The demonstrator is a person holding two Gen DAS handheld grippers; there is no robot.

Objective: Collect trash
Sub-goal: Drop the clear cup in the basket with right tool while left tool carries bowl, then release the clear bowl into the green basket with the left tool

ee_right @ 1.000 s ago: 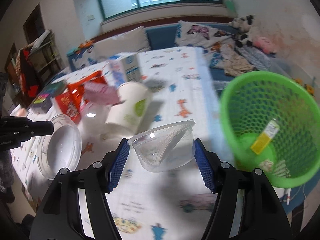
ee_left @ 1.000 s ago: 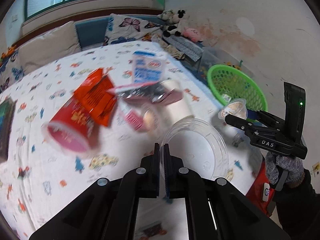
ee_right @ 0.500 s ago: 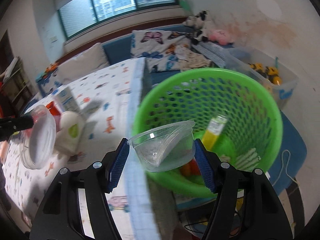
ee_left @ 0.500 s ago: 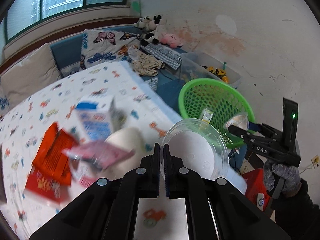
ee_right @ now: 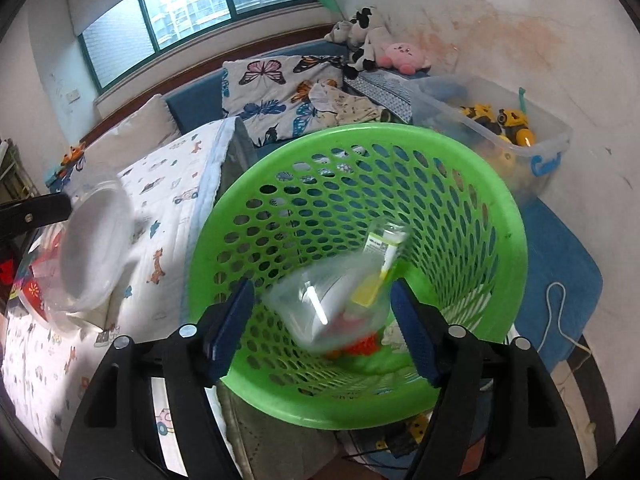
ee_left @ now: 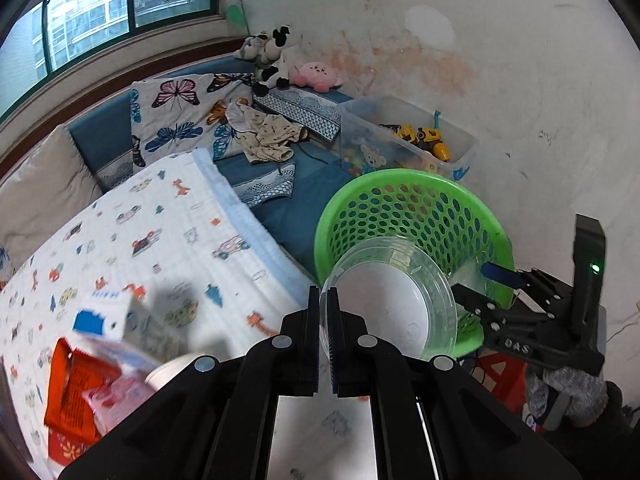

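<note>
My left gripper [ee_left: 323, 310] is shut on the rim of a clear plastic bowl [ee_left: 394, 298], held in front of the green basket [ee_left: 420, 216]. The bowl also shows in the right wrist view [ee_right: 94, 248], over the bed's edge. My right gripper [ee_right: 322, 320] is open above the green basket [ee_right: 360, 168]. A blurred clear plastic cup [ee_right: 332, 308] is between and below its fingers, falling free inside the basket. The right gripper shows in the left wrist view [ee_left: 486, 288] at the basket's right rim. Yellow and white wrappers [ee_right: 380, 264] lie in the basket.
More trash sits on the patterned bed cover [ee_left: 160, 232]: an orange packet [ee_left: 76, 388], a blue-white carton [ee_left: 104, 316], a white cup [ee_left: 176, 370]. A clear toy box [ee_left: 412, 140] stands behind the basket by the wall. A blue mat [ee_right: 560, 256] lies right of the basket.
Both grippers swung right from the bed to the basket. My right gripper opened and let go of the clear cup, which drops into the basket. The left still grips the bowl.
</note>
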